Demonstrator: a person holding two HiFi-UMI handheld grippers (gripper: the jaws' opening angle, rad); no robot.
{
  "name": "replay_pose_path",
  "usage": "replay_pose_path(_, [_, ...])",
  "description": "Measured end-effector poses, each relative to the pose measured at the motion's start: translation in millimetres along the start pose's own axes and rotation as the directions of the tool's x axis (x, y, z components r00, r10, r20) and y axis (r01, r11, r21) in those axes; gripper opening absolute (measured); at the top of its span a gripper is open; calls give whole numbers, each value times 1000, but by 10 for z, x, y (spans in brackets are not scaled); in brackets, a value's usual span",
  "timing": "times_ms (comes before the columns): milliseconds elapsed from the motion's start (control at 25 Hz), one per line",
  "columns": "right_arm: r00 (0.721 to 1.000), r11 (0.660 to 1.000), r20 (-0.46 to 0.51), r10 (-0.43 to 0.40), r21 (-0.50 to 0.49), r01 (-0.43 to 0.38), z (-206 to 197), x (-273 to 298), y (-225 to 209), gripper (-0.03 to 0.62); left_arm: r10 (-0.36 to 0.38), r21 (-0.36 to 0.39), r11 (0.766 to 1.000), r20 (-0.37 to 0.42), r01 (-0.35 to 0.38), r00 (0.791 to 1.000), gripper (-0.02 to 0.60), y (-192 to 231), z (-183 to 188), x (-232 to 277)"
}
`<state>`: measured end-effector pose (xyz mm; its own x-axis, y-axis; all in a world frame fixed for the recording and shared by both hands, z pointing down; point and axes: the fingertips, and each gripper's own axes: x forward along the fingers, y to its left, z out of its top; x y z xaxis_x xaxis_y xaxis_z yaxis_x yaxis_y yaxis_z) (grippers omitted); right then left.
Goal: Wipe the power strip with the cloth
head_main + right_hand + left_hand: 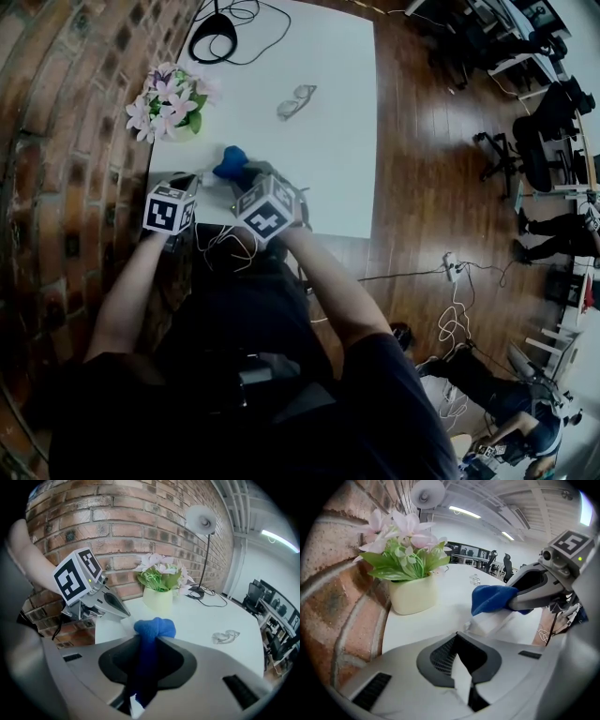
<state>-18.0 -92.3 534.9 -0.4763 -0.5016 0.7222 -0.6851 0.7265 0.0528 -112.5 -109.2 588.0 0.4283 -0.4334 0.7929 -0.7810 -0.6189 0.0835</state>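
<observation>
Head view puts you at the near edge of one white table, both grippers down by the wall-side corner. The wipe looks under way rather than finished. Your right gripper is clamped on the single blue cloth, and its bunched end sits on top of the one white power strip, which lies flat on the table just past your left gripper. How much of the strip is already clean I cannot tell; I'd guess the sides and far end remain.

Your left jaws are closed together with a white sliver between them. I can't tell whether that is the strip's edge or part of the gripper.

By count:
- one lamp
- one pot of flowers
- two grippers
- one pair of glasses
</observation>
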Motion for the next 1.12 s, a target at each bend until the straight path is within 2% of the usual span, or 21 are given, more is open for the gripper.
replay_pose_path(480, [996,991,10,-93,102,91,-334,-306,-360,92,4,-1,1000,-10,-4,1000,9,10,24,5])
replay_pose_path(680, [995,988,14,-97,120,94,-429,-391,-431,92,40,1,999,-51,-40,998,9,41,-42,-33])
replay_pose_path(880, [994,986,20,-106,130,103,-476,-389,-518,92,47,27,999,-72,-45,996,8,87,-27,-20])
replay_pose_path(1120, [992,982,25,-123,147,118,-560,-486,-634,93,66,29,998,-76,-64,995,8,52,-25,-18])
